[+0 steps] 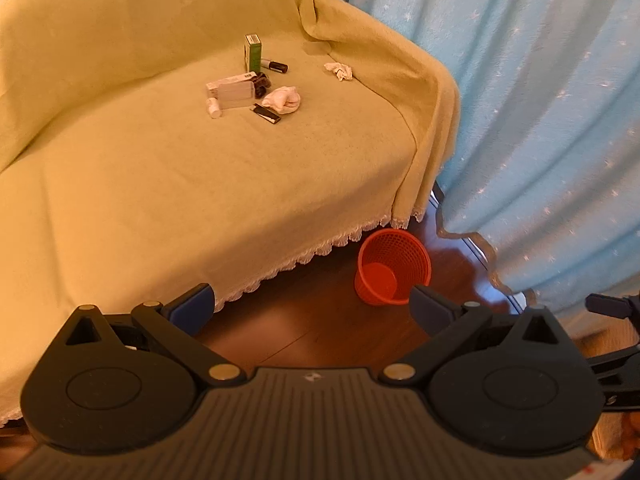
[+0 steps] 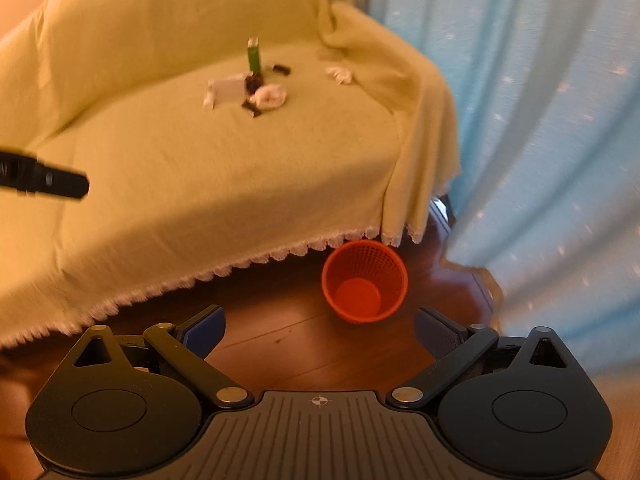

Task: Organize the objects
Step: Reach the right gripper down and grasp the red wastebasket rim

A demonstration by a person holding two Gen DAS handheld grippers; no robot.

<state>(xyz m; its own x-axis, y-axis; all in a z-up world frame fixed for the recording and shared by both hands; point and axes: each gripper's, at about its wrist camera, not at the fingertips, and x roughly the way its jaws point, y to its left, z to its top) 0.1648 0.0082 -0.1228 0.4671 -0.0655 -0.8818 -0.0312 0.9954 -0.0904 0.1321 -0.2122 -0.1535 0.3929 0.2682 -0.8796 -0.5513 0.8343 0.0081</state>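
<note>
A cluster of small items lies far off on the sofa seat: an upright green box (image 1: pixel 253 52), a dark-capped tube (image 1: pixel 274 65), a flat white box (image 1: pixel 234 90), a small white bottle (image 1: pixel 213 108), a black stick (image 1: pixel 265 114), a pale rolled sock (image 1: pixel 282 99) and a crumpled tissue (image 1: pixel 338 71). An orange mesh basket (image 1: pixel 393 266) stands empty on the floor by the sofa's corner. My left gripper (image 1: pixel 310 312) is open and holds nothing, well short of the sofa items. My right gripper (image 2: pixel 320 334) is open too, just in front of the basket (image 2: pixel 365 280).
A yellow-green cover with a lace hem drapes the sofa (image 1: pixel 160 184). A light blue curtain (image 1: pixel 540 120) hangs on the right down to the dark wood floor (image 1: pixel 304 328). Part of the left gripper (image 2: pixel 44 180) shows at the right wrist view's left edge.
</note>
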